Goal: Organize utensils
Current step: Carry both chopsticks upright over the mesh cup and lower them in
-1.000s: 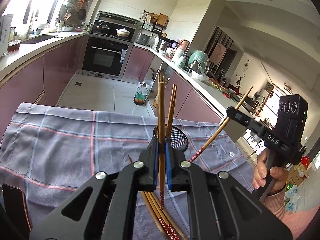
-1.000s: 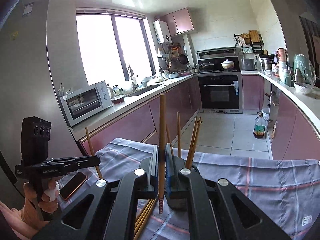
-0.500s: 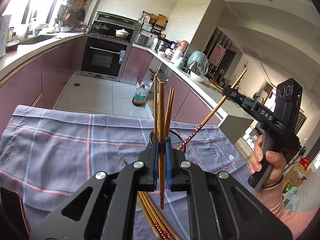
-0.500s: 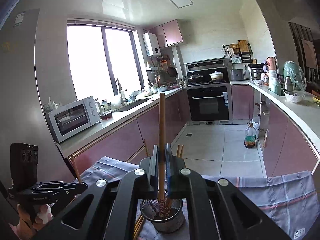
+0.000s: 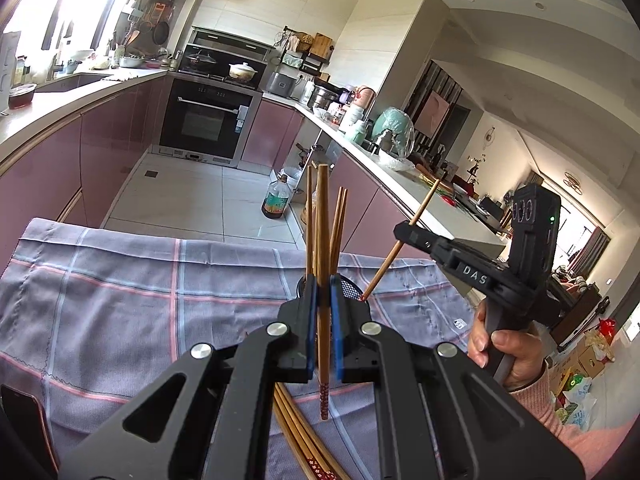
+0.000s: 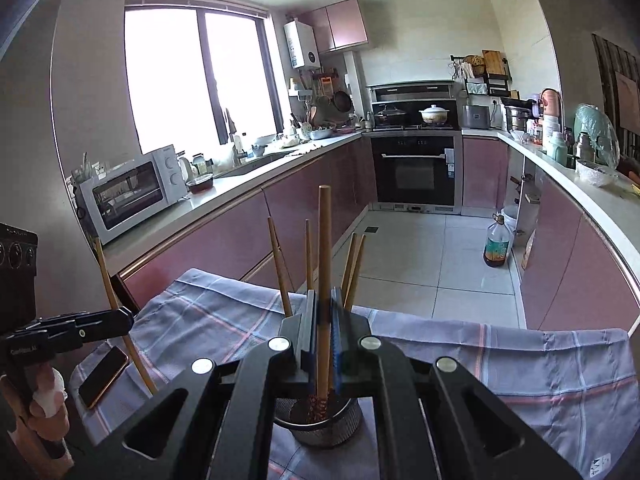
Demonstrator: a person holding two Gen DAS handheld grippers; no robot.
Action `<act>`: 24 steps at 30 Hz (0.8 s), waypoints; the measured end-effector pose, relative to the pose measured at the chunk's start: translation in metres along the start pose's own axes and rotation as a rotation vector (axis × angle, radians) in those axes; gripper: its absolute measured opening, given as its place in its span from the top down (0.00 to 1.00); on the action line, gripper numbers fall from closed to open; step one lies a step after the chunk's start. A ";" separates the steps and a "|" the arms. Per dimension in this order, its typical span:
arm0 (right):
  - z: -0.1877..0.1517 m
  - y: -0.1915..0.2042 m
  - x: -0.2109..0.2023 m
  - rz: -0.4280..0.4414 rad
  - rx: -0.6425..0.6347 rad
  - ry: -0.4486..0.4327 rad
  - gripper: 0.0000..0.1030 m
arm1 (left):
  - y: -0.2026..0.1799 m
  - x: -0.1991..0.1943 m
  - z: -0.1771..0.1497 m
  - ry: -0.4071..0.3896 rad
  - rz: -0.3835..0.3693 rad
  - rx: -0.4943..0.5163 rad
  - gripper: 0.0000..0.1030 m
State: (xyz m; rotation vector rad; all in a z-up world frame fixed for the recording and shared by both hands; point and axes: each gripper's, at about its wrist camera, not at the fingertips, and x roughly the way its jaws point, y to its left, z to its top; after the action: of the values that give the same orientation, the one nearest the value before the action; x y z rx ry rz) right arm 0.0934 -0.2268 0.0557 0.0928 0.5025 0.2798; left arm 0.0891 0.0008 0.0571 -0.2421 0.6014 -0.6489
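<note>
Right gripper (image 6: 323, 334) clenched on a chopstick (image 6: 324, 264), tip inside mesh holder (image 6: 324, 426) below; left gripper (image 5: 323, 328) grasping another chopstick (image 5: 322, 240).

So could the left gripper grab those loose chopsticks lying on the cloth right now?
Probably not yet: the left gripper is shut on a chopstick, so the loose chopsticks just below it must wait.

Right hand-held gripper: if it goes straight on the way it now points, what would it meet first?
Probably the mesh utensil holder just below and ahead of the right hand-held gripper. Its clamped chopstick already has its patterned tip at the holder's mouth, beside the chopsticks standing inside. Depth is hard to judge.
</note>
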 end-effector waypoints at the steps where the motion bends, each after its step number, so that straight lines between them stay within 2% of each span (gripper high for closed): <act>1: 0.000 0.000 0.003 0.000 -0.002 0.012 0.95 | 0.000 0.000 0.001 -0.001 0.000 0.000 0.93; 10: -0.010 0.000 0.027 0.005 0.016 0.098 0.93 | 0.002 0.002 0.011 -0.020 -0.017 -0.010 0.93; 24: -0.016 -0.007 0.025 0.019 0.045 0.105 0.92 | -0.002 0.012 0.033 -0.049 -0.031 -0.013 0.93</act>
State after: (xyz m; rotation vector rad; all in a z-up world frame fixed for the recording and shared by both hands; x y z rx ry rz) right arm 0.1085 -0.2264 0.0294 0.1276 0.6125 0.2931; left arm 0.1151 -0.0070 0.0788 -0.2795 0.5556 -0.6677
